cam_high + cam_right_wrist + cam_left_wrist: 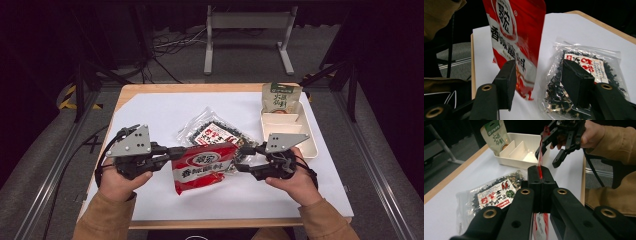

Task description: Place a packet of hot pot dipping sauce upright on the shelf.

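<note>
Currently I had the left gripper point(172, 154) clamped on the left edge of the red pouch point(204, 166), holding it up off the white sheet point(165, 112) near the middle of the table's near edge. Right gripper point(244, 159) sat with its jaws apart just beside the pouch's right edge; in the right gripper view the pouch point(517, 37) hung past the left jaw, not between the two.

Risks, my read:
- single-edge pinch on a floppy pouch, so it could twist or slip out
- right jaws hung over the clear seaweed bag point(214, 129), which lay touching behind the pouch; closing there might snag that bag instead

Labels: pouch had large white Chinese characters, too blurry for me to transcribe. Seaweed bag point(584, 75) had a red and white label reading "味" plus more script. Green packet point(281, 97) stood at the far end of the divided tray point(305, 137) by the far right corner, text unreadable
</note>
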